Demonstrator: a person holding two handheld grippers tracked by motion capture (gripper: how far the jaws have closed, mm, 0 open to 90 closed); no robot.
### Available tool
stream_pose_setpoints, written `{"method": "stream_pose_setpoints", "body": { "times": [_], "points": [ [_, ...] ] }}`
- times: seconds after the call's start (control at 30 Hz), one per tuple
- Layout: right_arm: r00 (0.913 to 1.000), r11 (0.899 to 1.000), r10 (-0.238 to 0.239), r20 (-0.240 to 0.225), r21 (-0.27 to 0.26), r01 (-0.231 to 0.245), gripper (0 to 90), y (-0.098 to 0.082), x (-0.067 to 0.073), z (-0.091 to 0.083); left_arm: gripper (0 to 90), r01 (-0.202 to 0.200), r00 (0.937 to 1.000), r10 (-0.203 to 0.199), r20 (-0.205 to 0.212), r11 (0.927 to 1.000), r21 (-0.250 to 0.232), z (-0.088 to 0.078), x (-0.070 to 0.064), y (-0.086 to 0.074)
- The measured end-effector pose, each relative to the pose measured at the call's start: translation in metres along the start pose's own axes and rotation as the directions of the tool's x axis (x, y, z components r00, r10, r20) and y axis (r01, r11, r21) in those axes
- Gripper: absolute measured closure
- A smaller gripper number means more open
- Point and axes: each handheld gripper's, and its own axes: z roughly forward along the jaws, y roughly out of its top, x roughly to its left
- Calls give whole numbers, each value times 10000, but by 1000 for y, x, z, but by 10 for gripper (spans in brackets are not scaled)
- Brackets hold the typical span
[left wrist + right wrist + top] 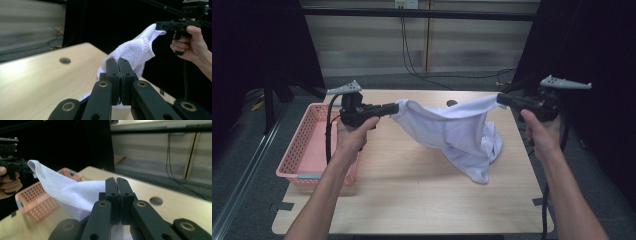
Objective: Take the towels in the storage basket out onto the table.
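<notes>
High view: white cloth (452, 131) is strung between both grippers above the wooden table (412, 200). Left gripper (395, 107) has one corner, right gripper (501, 99) has the opposite corner. Top edge sags between them; the bulk hangs down and bunches toward the right, lowest folds resting on or just above the tabletop, can't tell which. Both hands are up off the table, forearms coming in from the bottom edge.

Pink perforated basket (312, 145) sits at the table's left edge, just beside the left hand (354, 135). Cloth is well apart from it. Right hand (542, 132) is at the table's right edge.

Left gripper view: jaws pressed together, with white knit fabric (135, 51) pinched at the tips and running up and away to the right gripper (160, 25), which grips the far corner. A round hole (65, 60) in the tabletop is visible at left.

Right gripper view: jaws also pressed together, clamping the cloth (80, 192), stitched hem visible along the lower edge. Fabric stretches off left to the left gripper (26, 167) in the other hand, with the basket (40, 200) behind and below it. Another tabletop hole (156, 200) sits to the right of the jaws.

Both grips are at corners, tips only, not deep in the jaws. Cables (412, 50) run along the floor behind the table.
</notes>
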Motion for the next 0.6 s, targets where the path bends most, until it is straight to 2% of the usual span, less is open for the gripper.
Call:
{"method": "stream_pose_setpoints", "body": {
  "times": [0.03,0.07,0.1,0.13,0.17,0.2,0.23,0.3,0.33,0.37,0.4,0.47,0.5,0.53,0.57,0.6],
  "points": [
    [10000,9999,-49,77,-141,50,885,9,0,-2,887,0,10000,0,0,10000,0,0,0,0],
    [10000,9999,-49,77,-141,50,885,9,0,-2,887,-37,9998,40,171,9999,-153,-1,-1,8],
    [9999,9995,-98,127,-300,102,885,19,1,-5,887,-259,9996,256,-86,9990,-373,-3,-6,19],
    [9996,9970,-234,135,-736,243,885,38,5,-14,887,-522,9986,518,-105,9977,-441,-5,-13,33],
    [9991,9948,-399,168,-927,413,885,47,9,-18,887,-522,9986,518,-105,9977,-441,-5,-13,33],
    [9986,9930,-495,201,-1065,513,885,55,13,-23,887,-752,9972,752,-39,9938,-817,-12,-22,47],
    [9977,9903,-650,198,-1218,670,886,63,16,-28,887,-859,9962,872,84,9913,-993,-16,-26,53],
    [9968,9879,-762,227,-1340,786,885,69,20,-34,887,-953,9953,968,81,9893,-1108,-20,-31,56],
    [9955,9840,-944,115,-1505,950,885,74,28,-45,887,-1081,9937,1105,171,9883,-1072,-24,-34,57],
    [9955,9840,-944,115,-1505,950,885,74,28,-45,887,-1153,9928,1179,197,9881,-1018,-27,-38,56],
    [9937,9835,-1114,91,-1422,1116,886,70,32,-49,887,-1259,9916,1281,193,9880,-894,-30,-42,51],
    [9905,9868,-1376,-29,-870,1368,885,42,42,-57,886,-1166,9920,1192,422,9915,-585,-35,-45,34],
    [9904,9884,-1380,-45,-651,1374,885,28,45,-59,886,-1042,9927,1049,590,9944,-149,-39,-48,9],
    [9905,9900,-1364,-193,-391,1356,885,13,48,-61,886,-1042,9927,1049,590,9944,-149,-39,-48,9],
    [9900,9903,-1385,-264,-153,1381,886,-3,51,-64,886,-914,9913,895,970,9957,149,-42,-53,-20],
    [9908,9915,-1292,-401,76,1296,886,-20,56,-67,886,-914,9913,895,970,9957,149,-42,-53,-20]
  ]
}}
